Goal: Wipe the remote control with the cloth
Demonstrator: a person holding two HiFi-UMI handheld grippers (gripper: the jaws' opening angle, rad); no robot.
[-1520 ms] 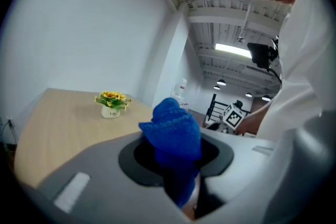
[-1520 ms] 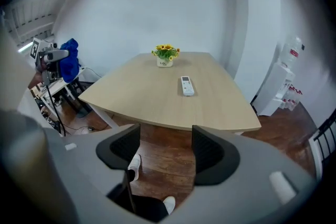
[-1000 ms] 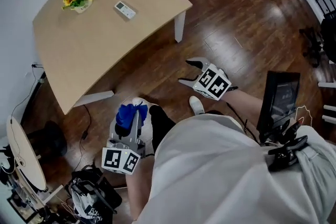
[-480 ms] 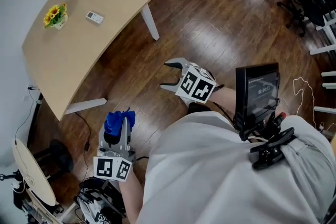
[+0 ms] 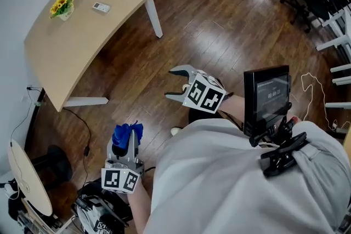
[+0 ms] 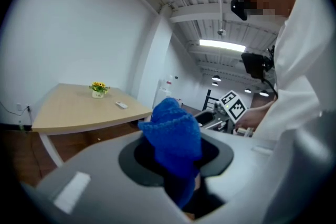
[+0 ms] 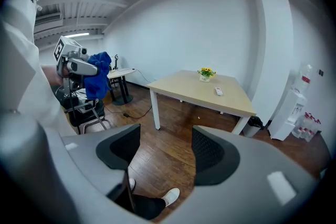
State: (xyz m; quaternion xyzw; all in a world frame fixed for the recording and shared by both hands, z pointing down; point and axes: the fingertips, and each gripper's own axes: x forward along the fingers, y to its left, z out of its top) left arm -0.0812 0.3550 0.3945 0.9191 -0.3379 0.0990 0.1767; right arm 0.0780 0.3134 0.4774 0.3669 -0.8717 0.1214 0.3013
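Left hand-held gripper (image 5: 125,141) clamping blue cloth (image 5: 124,131), remote control (image 5: 101,7) well apart

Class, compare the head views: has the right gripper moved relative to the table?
Yes. The right gripper now sits farther from the white table leg than before, drawn back toward the person.

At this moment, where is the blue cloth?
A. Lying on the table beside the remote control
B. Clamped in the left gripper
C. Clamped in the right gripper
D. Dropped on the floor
B: the left gripper view shows the blue cloth pinched between the jaws of the left gripper, while the right gripper stands open with nothing in it and the remote control lies on the table.
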